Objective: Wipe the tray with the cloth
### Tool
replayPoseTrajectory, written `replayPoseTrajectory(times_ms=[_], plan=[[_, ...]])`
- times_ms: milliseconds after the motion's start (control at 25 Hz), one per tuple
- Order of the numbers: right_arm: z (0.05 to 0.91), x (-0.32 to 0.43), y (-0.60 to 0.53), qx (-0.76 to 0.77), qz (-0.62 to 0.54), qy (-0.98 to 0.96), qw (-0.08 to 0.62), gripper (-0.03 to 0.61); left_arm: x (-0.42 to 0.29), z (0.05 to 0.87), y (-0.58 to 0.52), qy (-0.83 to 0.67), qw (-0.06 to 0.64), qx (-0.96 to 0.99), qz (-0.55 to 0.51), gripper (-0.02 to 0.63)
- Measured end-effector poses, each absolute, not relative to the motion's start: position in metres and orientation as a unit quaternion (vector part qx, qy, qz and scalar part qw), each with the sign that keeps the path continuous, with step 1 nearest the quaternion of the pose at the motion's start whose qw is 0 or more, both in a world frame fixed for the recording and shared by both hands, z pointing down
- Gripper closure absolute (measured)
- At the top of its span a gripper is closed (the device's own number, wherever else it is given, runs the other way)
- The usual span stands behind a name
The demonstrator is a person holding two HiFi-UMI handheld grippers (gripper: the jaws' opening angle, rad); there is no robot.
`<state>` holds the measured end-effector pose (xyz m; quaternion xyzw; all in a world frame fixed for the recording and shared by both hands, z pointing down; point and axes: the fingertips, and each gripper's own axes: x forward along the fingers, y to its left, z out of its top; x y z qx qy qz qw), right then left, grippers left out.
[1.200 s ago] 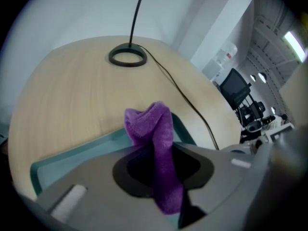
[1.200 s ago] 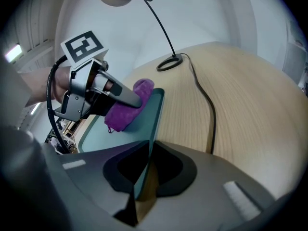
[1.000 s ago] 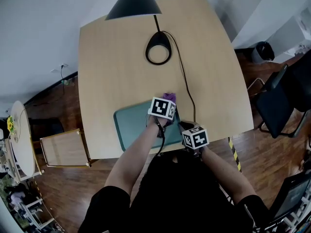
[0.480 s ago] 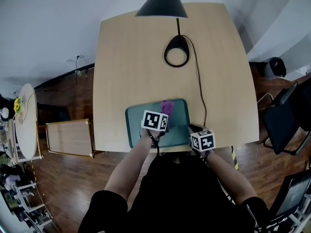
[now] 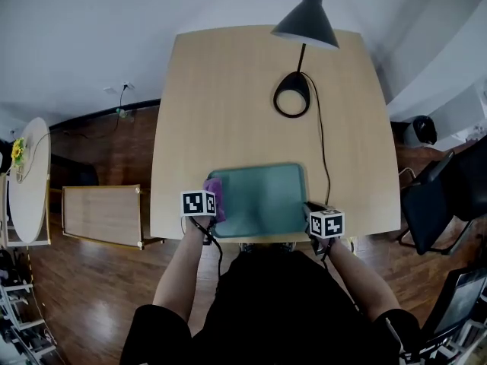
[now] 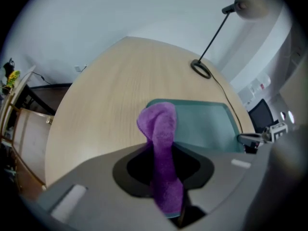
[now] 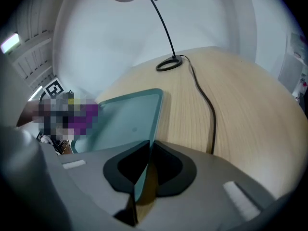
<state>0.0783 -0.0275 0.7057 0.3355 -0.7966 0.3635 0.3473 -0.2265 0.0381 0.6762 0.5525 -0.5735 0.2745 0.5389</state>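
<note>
Left gripper view: left gripper point(image 6: 166, 177) clamped cloth point(image 6: 161, 134); right gripper point(image 7: 144, 172) apparently pinned tray point(image 7: 130, 124) rim; firm overlapping strokes advised.

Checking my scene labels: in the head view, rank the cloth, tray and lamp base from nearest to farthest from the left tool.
1. cloth: clamped in the left tool.
2. tray: right beside it, stretching away to the right.
3. lamp base: far side of the table, up and to the right.
</note>
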Motion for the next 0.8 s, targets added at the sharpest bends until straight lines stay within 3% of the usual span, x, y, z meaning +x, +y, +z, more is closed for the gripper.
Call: replayPoseTrajectory(times_ms=[400,800], plan=[[0.705,0.083,-0.024,0.377,0.379,-0.769,0.350,0.552,-0.205,0.687,-0.003,-0.537,0.506,0.585,0.336,0.497],[0.701,0.081,-0.022,0.385,0.381,-0.770,0.338,0.552,-0.063,0.683,-0.038,-0.426,0.464,0.678,0.379,0.497]])
